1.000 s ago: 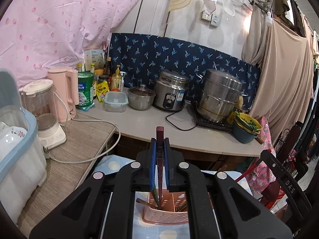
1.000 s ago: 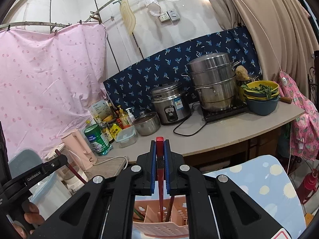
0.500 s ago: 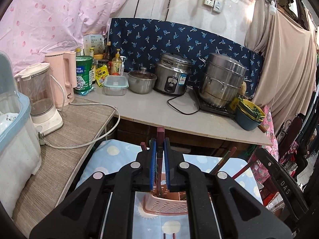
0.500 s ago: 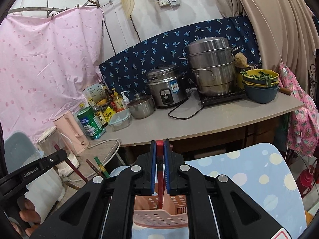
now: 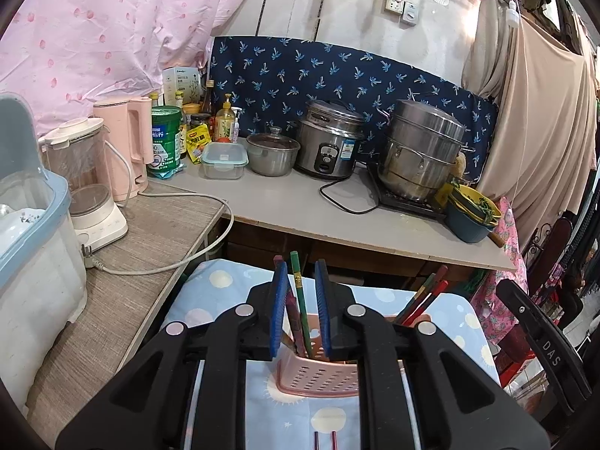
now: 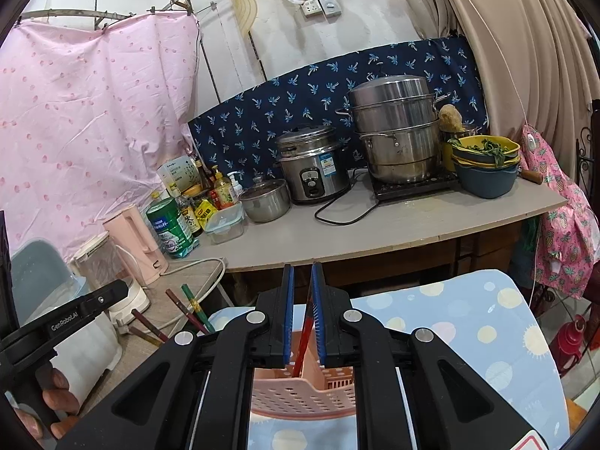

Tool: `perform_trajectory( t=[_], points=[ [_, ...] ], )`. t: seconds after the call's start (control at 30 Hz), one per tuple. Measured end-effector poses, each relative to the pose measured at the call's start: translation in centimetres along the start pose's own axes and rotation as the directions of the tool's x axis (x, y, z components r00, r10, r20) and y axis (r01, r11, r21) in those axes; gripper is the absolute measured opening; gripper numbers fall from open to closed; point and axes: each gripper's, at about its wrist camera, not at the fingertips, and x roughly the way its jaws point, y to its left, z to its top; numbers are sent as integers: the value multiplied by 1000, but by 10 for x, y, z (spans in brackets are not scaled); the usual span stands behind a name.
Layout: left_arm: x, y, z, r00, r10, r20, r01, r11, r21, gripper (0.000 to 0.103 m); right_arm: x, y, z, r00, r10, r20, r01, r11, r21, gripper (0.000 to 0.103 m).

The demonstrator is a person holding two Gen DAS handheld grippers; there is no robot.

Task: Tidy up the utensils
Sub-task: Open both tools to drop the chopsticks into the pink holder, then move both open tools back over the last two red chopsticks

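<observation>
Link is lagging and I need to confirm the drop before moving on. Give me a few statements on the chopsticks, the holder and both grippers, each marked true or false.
1. The pink utensil holder stands on the dotted blue cloth. True.
2. The left gripper is clamped tight on a spoon. False: its jaws are opening around chopsticks.
3. A red chopstick stands in the holder between the right gripper jaws. True.
4. The holder is empty. False: several chopsticks stand in it.

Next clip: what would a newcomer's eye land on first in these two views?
Front and centre, each hand-held gripper's blue-padded jaws are opening over a pink perforated plastic utensil basket on a blue spotted cloth: the left hand-held gripper around green and dark chopsticks, the right hand-held gripper around a red chopstick. Behind, a stacked steel steamer pot dominates the grey counter.
</observation>
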Motion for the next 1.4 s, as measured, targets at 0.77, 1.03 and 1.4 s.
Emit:
perform_trajectory(
  t=[0.77,1.03,1.4],
  points=[
    [-43,7,-80,995,69,-71,-63,994,85,15,-68,14,-84,997,-13,-78,5,994,-114,11],
    [-47,13,-128,982,110,-155,-93,989,113,15,-91,20,-137,989,-25,-145,1,987,-159,11],
    [-55,15,-181,967,133,-218,-104,985,141,15,-108,20,-193,973,-30,-228,-2,990,-138,11]
  ],
)
